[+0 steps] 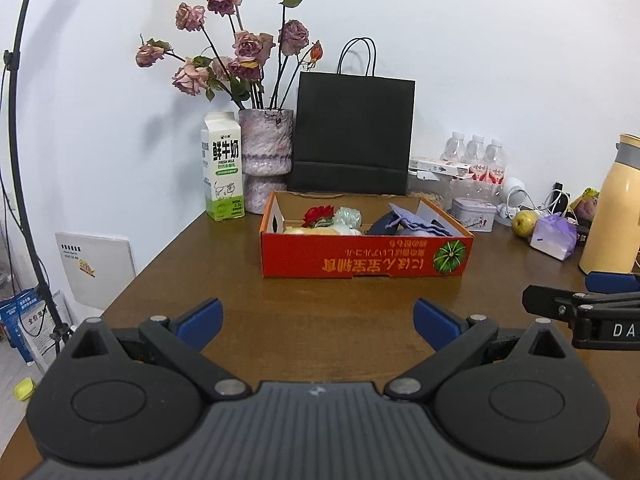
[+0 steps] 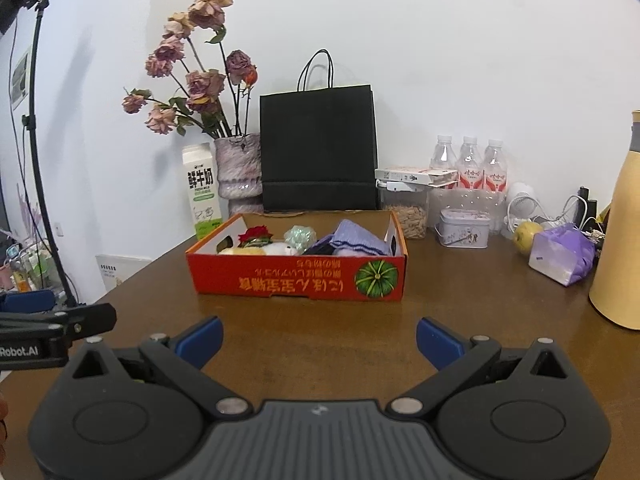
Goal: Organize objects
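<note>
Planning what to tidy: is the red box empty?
No. The red box already holds a red flower, purple cloth and other bits.

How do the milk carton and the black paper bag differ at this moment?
The milk carton is white and green with printed text; the black bag is plain. The carton is narrow and shorter; the bag is wider and taller, with cord handles on top. The carton stands left of the vase, the bag right of it, behind the red box. Both stand upright near the wall.

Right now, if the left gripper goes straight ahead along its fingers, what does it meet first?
Probably the near wall of the orange cardboard box. The left gripper is open, with only bare table before it. Height is unclear; it might pass over the rim.
</note>
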